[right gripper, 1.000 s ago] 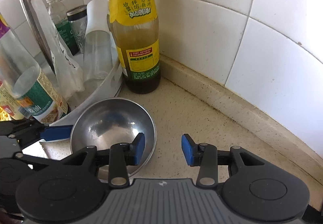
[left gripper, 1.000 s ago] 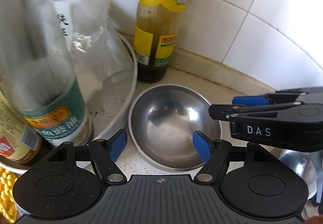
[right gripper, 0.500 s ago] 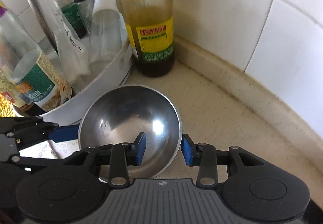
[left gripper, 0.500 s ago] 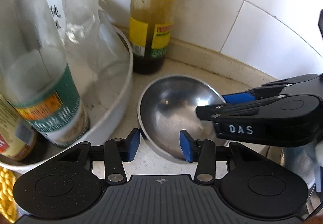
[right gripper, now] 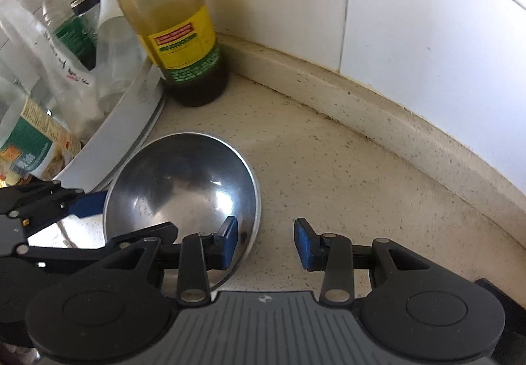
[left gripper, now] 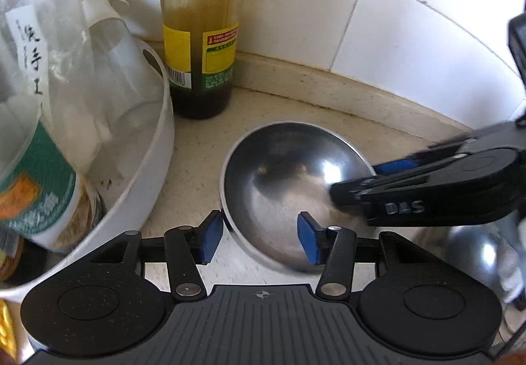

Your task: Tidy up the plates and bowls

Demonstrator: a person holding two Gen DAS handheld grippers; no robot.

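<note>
Speckled counter (right gripper: 328, 168) holds one steel bowl (right gripper: 184, 181), one sauce bottle (right gripper: 171, 20).

A round shiny steel bowl (left gripper: 289, 187) sits on the speckled stone counter (right gripper: 328, 168), near the tiled wall (right gripper: 427, 20) behind it. Behind the bowl and a bit to its left stands a tall glass sauce bottle with a yellow label (left gripper: 200, 36), right by the wall. Left of the bowl is a big white round plastic tub (left gripper: 157, 168). In the tub are a crinkly clear plastic bag (left gripper: 65, 46) and a bottle with a green label (left gripper: 36, 187). The left gripper (left gripper: 259, 235) has one finger on each side of the bowl's near-left rim. The right gripper (right gripper: 265, 241) has one finger on each side of the bowl's right rim.
</note>
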